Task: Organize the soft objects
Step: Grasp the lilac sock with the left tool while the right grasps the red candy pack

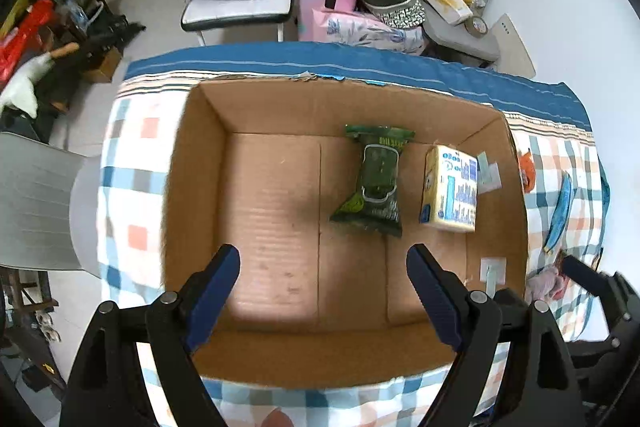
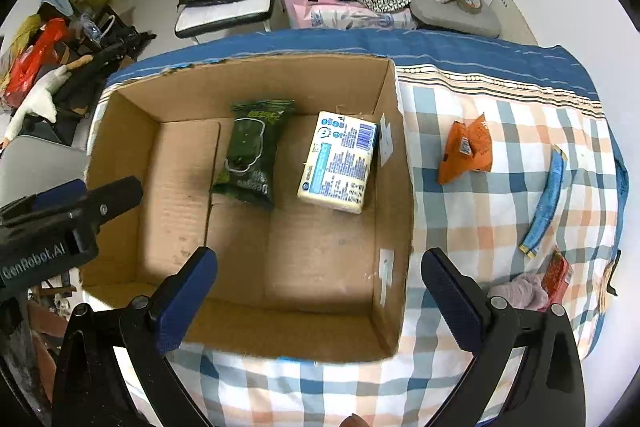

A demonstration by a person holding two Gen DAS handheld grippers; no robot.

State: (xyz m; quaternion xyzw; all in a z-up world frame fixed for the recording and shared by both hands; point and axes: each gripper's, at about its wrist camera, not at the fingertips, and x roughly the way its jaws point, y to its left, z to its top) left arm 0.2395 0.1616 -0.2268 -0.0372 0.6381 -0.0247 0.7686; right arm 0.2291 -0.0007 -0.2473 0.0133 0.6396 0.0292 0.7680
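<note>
Right wrist view gives us the clearest layout: our right hand-held gripper (image 2: 319,283) hangs with its blue pads spread wide and nothing between them, above the near right part of the cardboard box (image 2: 404,187). The box sits on a bench covered by a checked cloth (image 2: 500,195). Inside it already lie a green wipes pack (image 2: 250,155) and, just beside it, a yellow tissue pack (image 2: 340,163), both toward the far side and apart from each other.

What we judge still needs sorting lies outside the box, to the right of this hand-held gripper: an orange packet (image 2: 466,153) near the box wall, a blue strip-like packet (image 2: 546,201) farther right with its long axis running roughly toward and away from us, and a pink soft bundle (image 2: 520,293) with a red packet (image 2: 558,275) touching it, close to the right finger. The right hand is clearly nearer to all of these, and the pink bundle is the closest.

Our left hand-held gripper (image 1: 323,281) is likewise spread and empty, hovering over the box floor's near left part. The box's right wall stands between the loose items and the free floor, so anything picked up must likely be lifted over it.
</note>
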